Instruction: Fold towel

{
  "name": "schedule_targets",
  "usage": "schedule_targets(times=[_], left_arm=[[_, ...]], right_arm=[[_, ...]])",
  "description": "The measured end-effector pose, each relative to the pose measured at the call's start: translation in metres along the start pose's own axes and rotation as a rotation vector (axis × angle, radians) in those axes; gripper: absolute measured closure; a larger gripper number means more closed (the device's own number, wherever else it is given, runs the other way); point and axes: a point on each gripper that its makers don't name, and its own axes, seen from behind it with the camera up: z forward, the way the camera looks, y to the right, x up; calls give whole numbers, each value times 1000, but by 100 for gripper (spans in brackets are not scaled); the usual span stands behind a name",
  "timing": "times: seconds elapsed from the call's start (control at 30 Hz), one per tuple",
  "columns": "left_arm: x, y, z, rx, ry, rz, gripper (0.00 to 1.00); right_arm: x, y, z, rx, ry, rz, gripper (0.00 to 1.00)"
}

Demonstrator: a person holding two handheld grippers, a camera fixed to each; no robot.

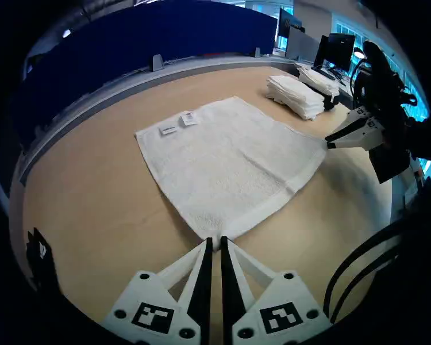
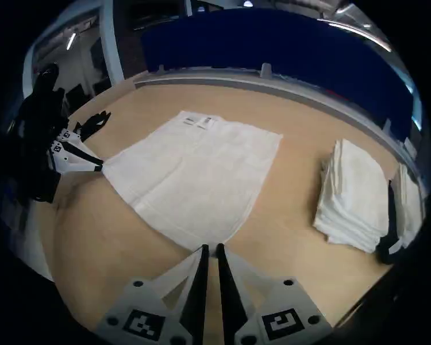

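— What does the left gripper view show?
— The left gripper has its fingers drawn together, pinching the near corner of the white towel. The towel lies spread flat on the wooden table, two tags at its far corner. At the right, the right gripper pinches another corner. A stack of folded towels sits beyond, apart from the spread one.
— And the right gripper view?
— The right gripper is clamped on the towel's nearest corner, its fingers almost touching. At the left, the left gripper holds the neighbouring corner. The stack of folded towels rests to the right, and a blue partition runs behind the table.
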Motion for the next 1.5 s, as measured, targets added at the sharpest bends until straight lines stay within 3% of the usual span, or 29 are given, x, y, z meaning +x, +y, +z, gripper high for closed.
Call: schedule_targets(times=[0.7,1.03,1.2,1.5], left_arm=[[31,6,-55,5,57,-71,90],[43,10,-76,-2,80,-133,90],[45,13,-84,-5,88,-149,90],[45,13,-80,-1,85,-159,90]], right_arm=[[47,-13,-60,12,93,27,89],[59,-18,-81,18,114,44,89],[59,-20,-88,18,115,49,89],[59,-19,-84,17,108,52,89]])
